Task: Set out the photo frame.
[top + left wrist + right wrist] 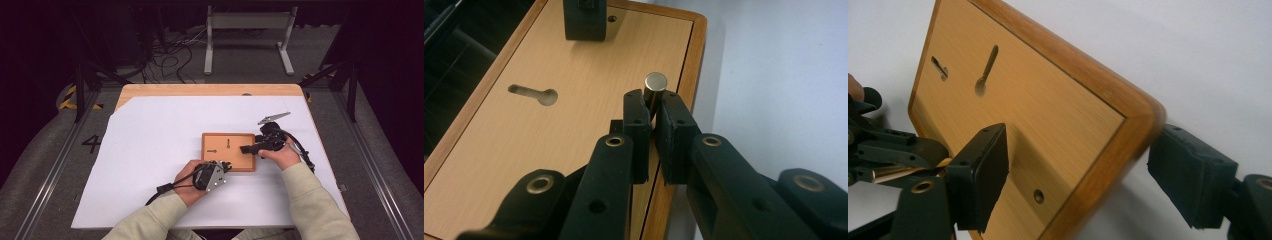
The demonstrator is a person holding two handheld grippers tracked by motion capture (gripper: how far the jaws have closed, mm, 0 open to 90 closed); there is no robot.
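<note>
White table (pixel 150 150): left tool (pixel 653 116) grips brass pin (pixel 655 87) beside keyhole-slotted wooden board (pixel 235 152)

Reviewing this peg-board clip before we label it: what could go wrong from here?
1. The left tool pinches the metal peg near its tips, low on the peg; it could slip or tilt.
2. The right tool straddles the wooden board corner with its pads off the wood; closing unevenly could shift the board.
3. The keyhole slot is narrow, so a tilted peg may jam.
</note>
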